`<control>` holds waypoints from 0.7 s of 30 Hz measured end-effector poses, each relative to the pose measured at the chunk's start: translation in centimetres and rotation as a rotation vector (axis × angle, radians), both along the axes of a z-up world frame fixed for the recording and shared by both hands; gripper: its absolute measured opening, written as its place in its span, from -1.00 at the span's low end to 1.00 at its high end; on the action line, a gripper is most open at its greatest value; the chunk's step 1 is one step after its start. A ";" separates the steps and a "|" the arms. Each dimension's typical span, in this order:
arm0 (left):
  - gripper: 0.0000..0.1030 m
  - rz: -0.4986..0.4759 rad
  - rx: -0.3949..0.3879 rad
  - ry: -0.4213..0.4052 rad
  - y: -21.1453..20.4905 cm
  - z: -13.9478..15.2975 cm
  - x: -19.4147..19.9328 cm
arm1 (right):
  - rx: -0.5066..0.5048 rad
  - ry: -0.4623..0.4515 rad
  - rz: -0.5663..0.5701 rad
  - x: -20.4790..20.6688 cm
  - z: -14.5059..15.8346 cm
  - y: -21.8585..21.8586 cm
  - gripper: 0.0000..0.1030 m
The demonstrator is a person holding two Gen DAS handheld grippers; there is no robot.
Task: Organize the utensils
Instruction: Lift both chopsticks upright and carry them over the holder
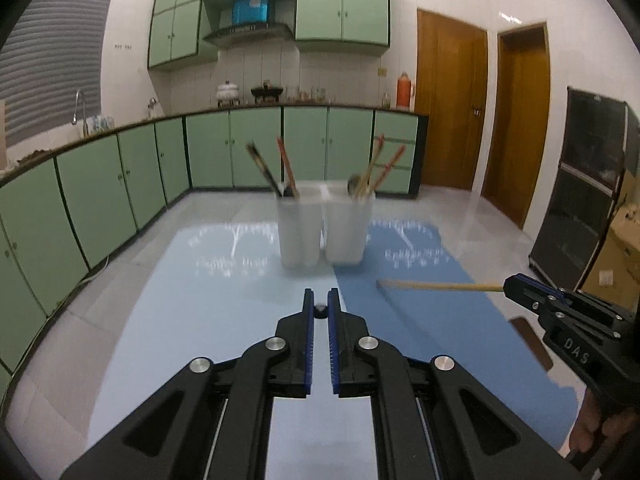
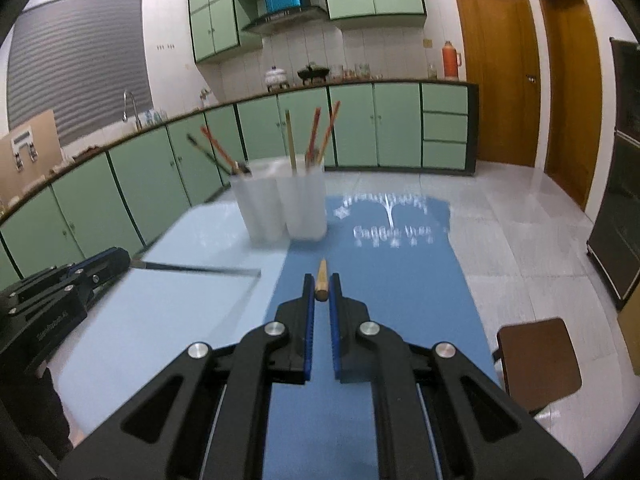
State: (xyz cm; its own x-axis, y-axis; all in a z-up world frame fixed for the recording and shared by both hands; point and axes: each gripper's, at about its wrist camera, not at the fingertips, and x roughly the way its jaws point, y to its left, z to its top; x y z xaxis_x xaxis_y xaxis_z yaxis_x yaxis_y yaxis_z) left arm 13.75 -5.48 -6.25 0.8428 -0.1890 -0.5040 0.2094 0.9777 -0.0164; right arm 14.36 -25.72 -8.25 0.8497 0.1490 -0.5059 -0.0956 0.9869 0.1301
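Both tongs clamp a chopstick above the tabletop (image 1: 200,264)

Left tongs (image 1: 321,304) are nearly closed on a dark chopstick (image 2: 200,268); right tongs (image 2: 322,288) pinch a wooden chopstick (image 1: 440,286) end-on. Two white utensil cups (image 1: 322,224) holding more sticks stand side by side well ahead of both tongs.

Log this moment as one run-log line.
left gripper: shut on dark chopstick | right gripper: shut on wooden chopstick | both short of holders
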 end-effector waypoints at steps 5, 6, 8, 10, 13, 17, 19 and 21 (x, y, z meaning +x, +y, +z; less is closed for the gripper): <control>-0.87 -0.014 -0.028 -0.040 0.4 2.5 1.3 | 0.016 -0.030 0.032 1.0 3.3 -0.1 -0.88; -0.87 -0.019 -0.037 -0.042 0.5 2.9 1.5 | 0.024 -0.029 0.046 1.4 4.1 -0.2 -0.88; -0.87 -0.026 -0.053 -0.043 0.5 3.4 2.0 | 0.031 -0.027 0.066 1.9 5.3 -0.2 -0.88; -0.87 -0.034 -0.080 -0.038 0.6 4.0 2.5 | 0.029 -0.025 0.088 2.5 6.5 -0.1 -0.88; -0.88 -0.042 -0.098 -0.042 0.7 4.7 2.8 | 0.038 -0.017 0.124 3.3 7.8 0.2 -0.88; -0.88 -0.051 -0.106 -0.059 0.8 5.5 2.8 | 0.042 -0.014 0.155 4.4 9.1 0.8 -0.88; -0.88 -0.055 -0.109 -0.071 0.9 6.0 2.8 | 0.045 -0.016 0.169 5.0 9.8 0.9 -0.88; -0.88 -0.059 -0.112 -0.085 1.1 6.6 2.8 | 0.056 -0.022 0.181 5.5 10.4 0.9 -0.88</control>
State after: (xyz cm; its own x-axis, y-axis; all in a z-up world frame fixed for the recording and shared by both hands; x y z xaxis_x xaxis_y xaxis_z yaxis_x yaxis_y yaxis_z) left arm 16.55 -4.40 0.38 0.8675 -0.2899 -0.4041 0.2713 0.9568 -0.1042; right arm 19.84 -24.81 2.13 0.8172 0.3281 -0.4739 -0.2748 0.9445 0.1800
